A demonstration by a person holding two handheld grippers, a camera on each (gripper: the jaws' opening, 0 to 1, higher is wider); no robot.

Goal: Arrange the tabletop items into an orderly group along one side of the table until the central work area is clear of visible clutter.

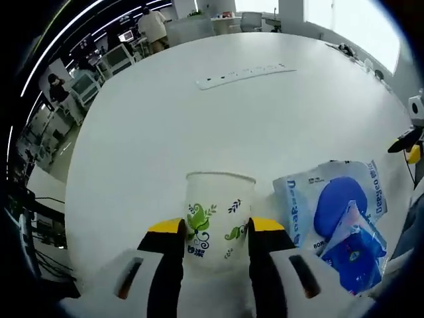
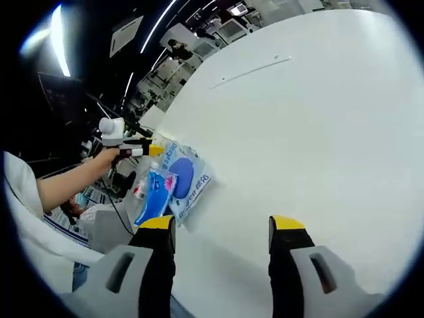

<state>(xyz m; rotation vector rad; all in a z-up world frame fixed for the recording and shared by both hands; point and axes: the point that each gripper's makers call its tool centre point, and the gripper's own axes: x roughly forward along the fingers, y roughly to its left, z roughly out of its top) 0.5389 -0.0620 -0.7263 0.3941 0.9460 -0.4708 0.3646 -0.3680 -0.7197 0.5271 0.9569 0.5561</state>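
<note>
The white paper cup (image 1: 219,218) with green leaf sprigs, dark blue leaves and small blue characters near its base stands upright near the close edge of the round white worktop (image 1: 199,139), between the yellow-tipped jaws of the left claw (image 1: 218,228), which press against its two sides. The characters on the cup are too small to read. Just to the right of the cup, apart from it, lie two clear plastic packets: a large pale blue packet (image 1: 311,199) with a dark blue oval shape inside and blue lettering along its edges that I cannot make out for certain, and on top of its lower right part a smaller bright blue packet (image 1: 361,248) with a red mark.

Farther back on the worktop in the left gripper view lies a long white power strip (image 1: 242,75), and beyond it are office desks, monitors and people.

In the right gripper view the left claw (image 2: 154,150) shows from the side at the left, held by a person's hand (image 2: 109,158); whether the cup is visible there I cannot tell. Beside it lie the same two packets, large pale one (image 2: 189,173) and small blue one (image 2: 152,197). The right claw (image 2: 224,228) stands with its jaws wide apart over bare worktop (image 2: 298,119), holding nothing; the power strip (image 2: 250,71) appears as a thin line far off.
</note>
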